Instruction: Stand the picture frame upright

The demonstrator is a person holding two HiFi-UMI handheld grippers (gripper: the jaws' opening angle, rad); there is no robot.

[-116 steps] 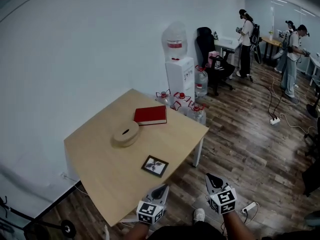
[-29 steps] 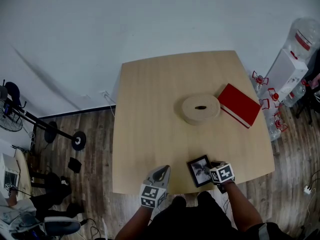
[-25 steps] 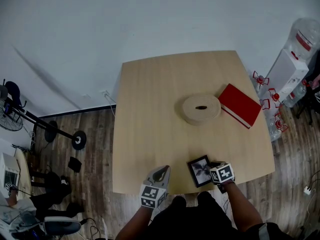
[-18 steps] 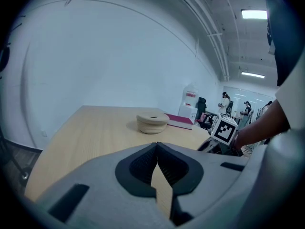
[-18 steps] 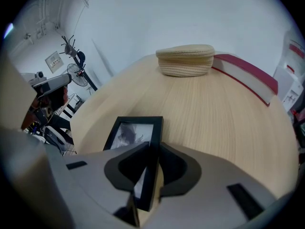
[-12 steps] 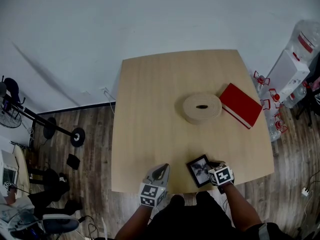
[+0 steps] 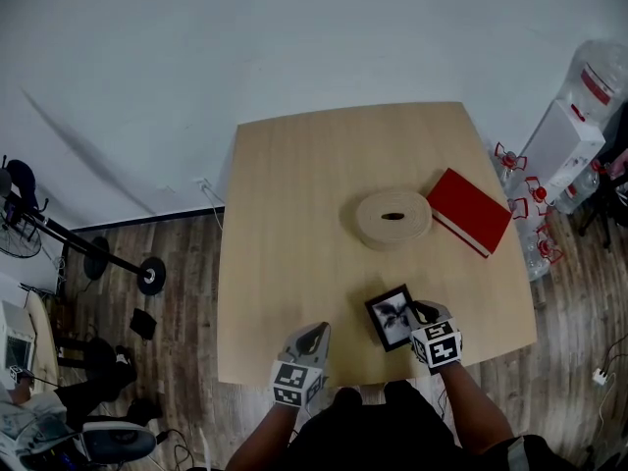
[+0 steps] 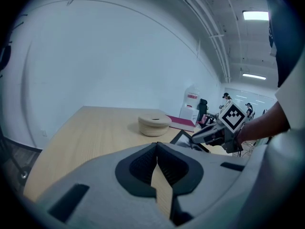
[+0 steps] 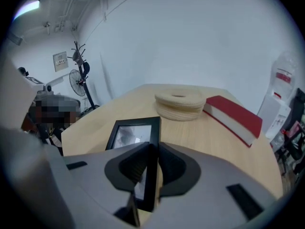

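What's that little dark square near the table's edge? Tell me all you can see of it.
It is a small picture frame with a black border around a black-and-white picture under a shiny pane. It lies face up, not yet upright, on the wooden table near its front edge. The right gripper clamps its right edge between the jaws; nothing else touches it.

White plain wall (image 7: 294,37) behind light wooden desk (image 7: 294,214); dark wood-plank floor (image 7: 186,361); water dispenser (image 7: 574,130) with spare bottles (image 7: 543,245) beside desk; stand fan (image 9: 76,83) near wall; ceiling strip lights (image 8: 255,15) lit.
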